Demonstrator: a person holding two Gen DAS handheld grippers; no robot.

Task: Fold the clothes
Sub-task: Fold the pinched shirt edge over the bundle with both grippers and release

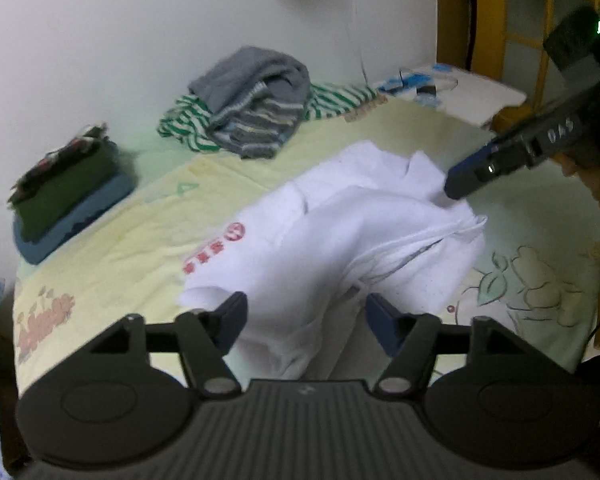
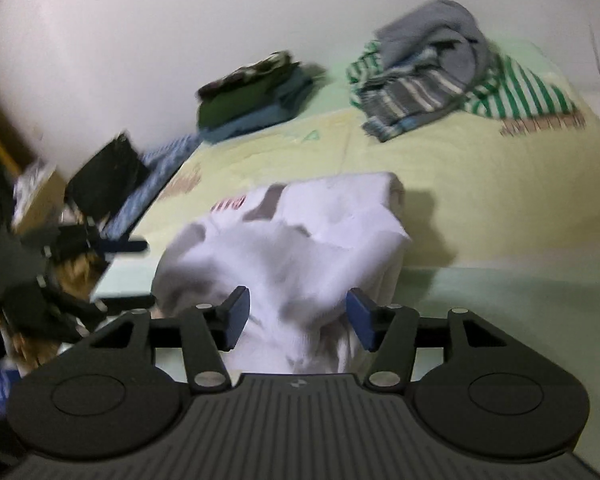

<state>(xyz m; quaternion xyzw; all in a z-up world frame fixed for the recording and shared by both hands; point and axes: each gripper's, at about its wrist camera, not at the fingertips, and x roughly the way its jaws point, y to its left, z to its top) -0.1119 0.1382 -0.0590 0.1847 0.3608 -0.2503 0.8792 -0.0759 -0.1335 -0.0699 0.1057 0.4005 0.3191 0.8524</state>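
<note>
Left wrist view: both grippers [image 1: 306,322] [image 2: 296,318] gape over white garment [image 1: 340,232]; folded stack [image 1: 68,192], striped heap [image 1: 244,112] beyond.

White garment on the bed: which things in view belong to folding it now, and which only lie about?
Belong to the job:
white garment, crumpled on the yellow sheet
left hand-held gripper, open
right hand-held gripper, open

Only lying about:
folded stack near the wall
unfolded pile of grey and striped clothes
small items on the white stand
</note>
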